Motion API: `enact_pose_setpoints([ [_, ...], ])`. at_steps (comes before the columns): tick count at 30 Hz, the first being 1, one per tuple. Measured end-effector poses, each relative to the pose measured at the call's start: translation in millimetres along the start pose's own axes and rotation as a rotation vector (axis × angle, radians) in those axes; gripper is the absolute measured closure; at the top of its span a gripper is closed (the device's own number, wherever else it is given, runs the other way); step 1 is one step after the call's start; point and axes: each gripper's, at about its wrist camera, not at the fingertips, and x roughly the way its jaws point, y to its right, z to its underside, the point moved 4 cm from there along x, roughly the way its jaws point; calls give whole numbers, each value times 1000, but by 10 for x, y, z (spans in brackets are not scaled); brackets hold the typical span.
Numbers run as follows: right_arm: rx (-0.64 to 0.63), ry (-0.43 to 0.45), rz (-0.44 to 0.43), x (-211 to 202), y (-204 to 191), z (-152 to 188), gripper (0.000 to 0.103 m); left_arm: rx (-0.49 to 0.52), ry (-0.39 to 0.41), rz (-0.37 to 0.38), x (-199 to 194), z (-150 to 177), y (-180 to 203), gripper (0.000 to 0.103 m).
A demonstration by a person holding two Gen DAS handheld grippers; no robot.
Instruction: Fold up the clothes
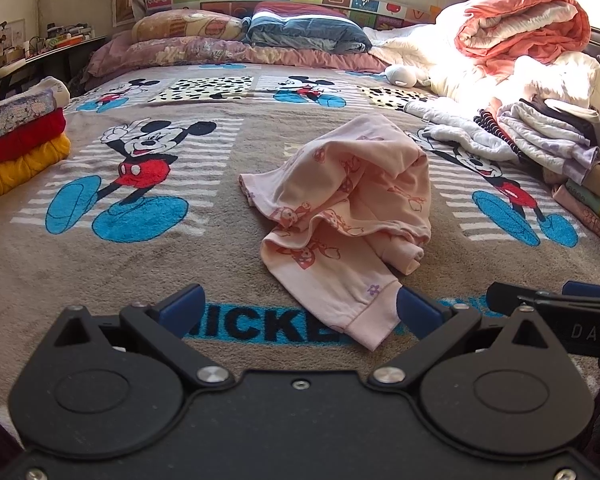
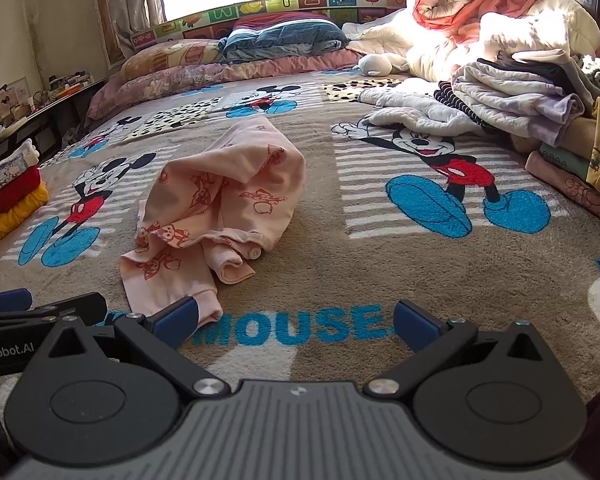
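Note:
A crumpled pink garment (image 1: pixel 352 200) with a red cartoon print lies in a heap on the Mickey Mouse blanket (image 1: pixel 204 240). One cuffed end (image 1: pixel 374 326) reaches toward me, between the blue fingertips of my left gripper (image 1: pixel 298 312), which stands open just above the blanket. In the right wrist view the same garment (image 2: pixel 224 200) sits ahead and to the left. My right gripper (image 2: pixel 296 322) is open too, and its left fingertip (image 2: pixel 178 318) is beside the cuff (image 2: pixel 204 304). Each gripper shows at the edge of the other's view.
A stack of folded clothes (image 1: pixel 20 140), red and yellow among them, sits at the left bed edge. A pile of unfolded laundry (image 1: pixel 552 140) and a rolled orange-and-white duvet (image 1: pixel 520 32) fill the right side. Pillows (image 1: pixel 236 36) line the headboard under a bright window.

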Motion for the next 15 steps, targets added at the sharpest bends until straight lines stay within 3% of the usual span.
enact_pose_setpoints([
  [15,11,-4,-9,8,18,13,0,-5,-5,5,26,25,5,0],
])
